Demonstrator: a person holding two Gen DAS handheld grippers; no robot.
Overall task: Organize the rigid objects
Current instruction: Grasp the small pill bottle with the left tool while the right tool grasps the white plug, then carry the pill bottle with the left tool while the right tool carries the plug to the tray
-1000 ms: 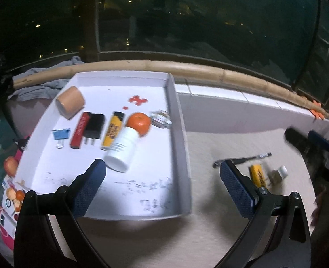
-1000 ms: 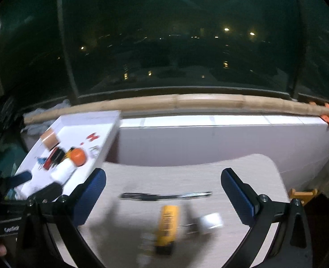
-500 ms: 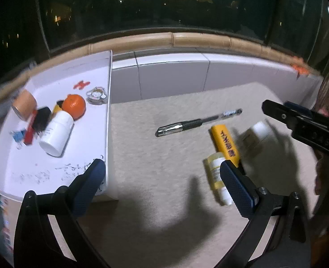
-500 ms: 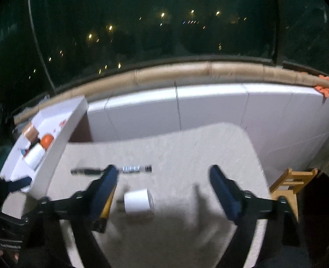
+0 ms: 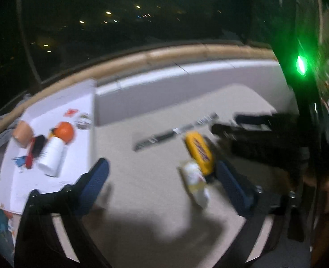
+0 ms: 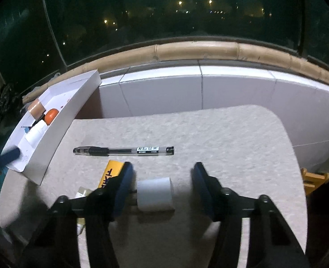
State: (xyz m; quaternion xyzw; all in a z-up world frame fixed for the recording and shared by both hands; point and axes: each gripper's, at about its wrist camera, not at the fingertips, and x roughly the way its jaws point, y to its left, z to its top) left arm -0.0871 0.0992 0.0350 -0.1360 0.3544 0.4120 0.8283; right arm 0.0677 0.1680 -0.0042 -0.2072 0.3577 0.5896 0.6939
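A white roll-shaped cylinder (image 6: 154, 193) lies on the beige table between the jaws of my right gripper (image 6: 162, 187), which stands open around it without touching. A black pen (image 6: 123, 151) lies just beyond; a yellow box (image 6: 109, 175) and a small pale bottle (image 6: 83, 193) lie to the left. In the blurred left wrist view my left gripper (image 5: 162, 174) is open and empty above the table, with the yellow box (image 5: 199, 150), the bottle (image 5: 194, 178) and the pen (image 5: 175, 131) ahead. The right gripper (image 5: 231, 129) shows dark at the right.
A white tray (image 5: 84, 156) at the left holds an orange ball (image 5: 64, 130), a white bottle (image 5: 52, 154), a tan roll (image 5: 22, 131) and small items. The tray also shows in the right wrist view (image 6: 59, 134). A white tiled ledge (image 6: 198, 89) and dark window stand behind the table.
My right gripper has dropped lower and moved forward so the white cylinder now sits between its jaws. My left gripper has swung right and closer to the table items.
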